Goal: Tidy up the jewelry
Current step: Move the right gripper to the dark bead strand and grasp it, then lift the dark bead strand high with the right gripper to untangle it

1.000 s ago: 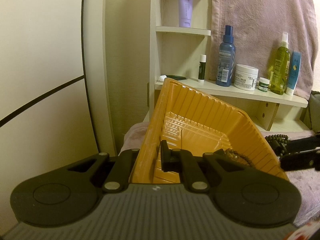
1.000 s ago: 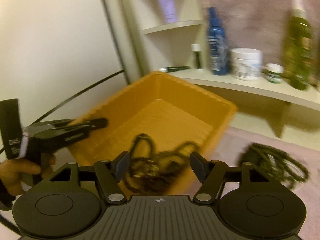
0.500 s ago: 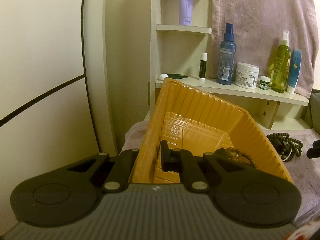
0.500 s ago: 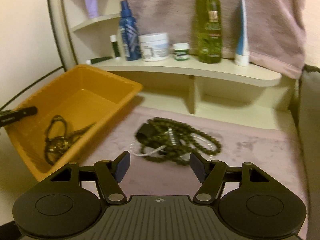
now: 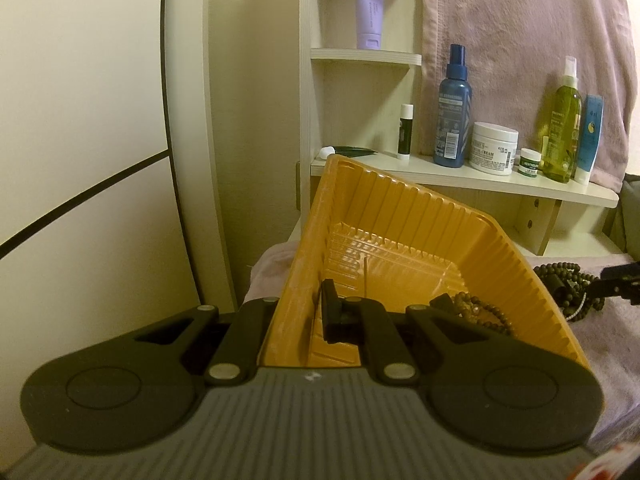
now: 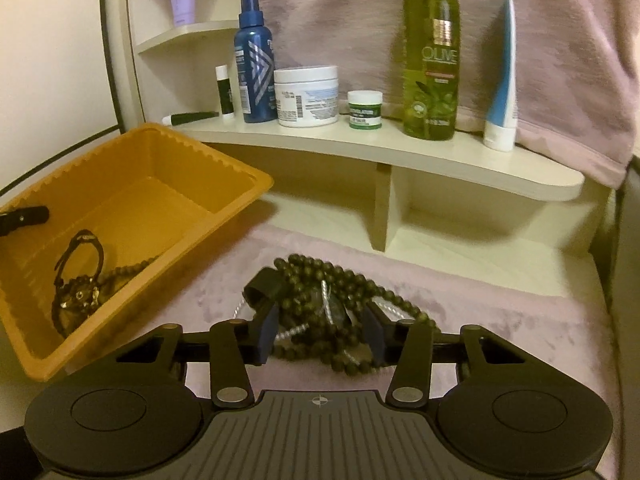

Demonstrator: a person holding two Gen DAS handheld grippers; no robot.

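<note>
An orange plastic bin point(image 6: 132, 184) is tilted on the pink cloth, with a dark bracelet and bead string point(image 6: 80, 284) lying inside. My left gripper point(image 5: 316, 316) is shut on the bin's near wall point(image 5: 288, 280), one finger inside and one outside. A pile of dark green bead necklaces point(image 6: 328, 296) with a black tag lies on the cloth right of the bin. My right gripper point(image 6: 320, 334) is open, its fingers on either side of the pile. The pile point(image 5: 568, 284) and the right gripper's tip point(image 5: 618, 280) also show in the left wrist view.
A cream shelf point(image 6: 400, 152) behind holds a blue spray bottle point(image 6: 254, 60), a white cream jar point(image 6: 306, 96), a small green jar point(image 6: 364, 110), an olive bottle point(image 6: 430, 52) and a blue tube point(image 6: 502, 80). A pink towel point(image 6: 560, 40) hangs behind.
My right gripper swung from over the bin, where it left the dark bracelet, to the bead pile on the cloth and moved down around it. The left gripper kept its hold on the bin.
</note>
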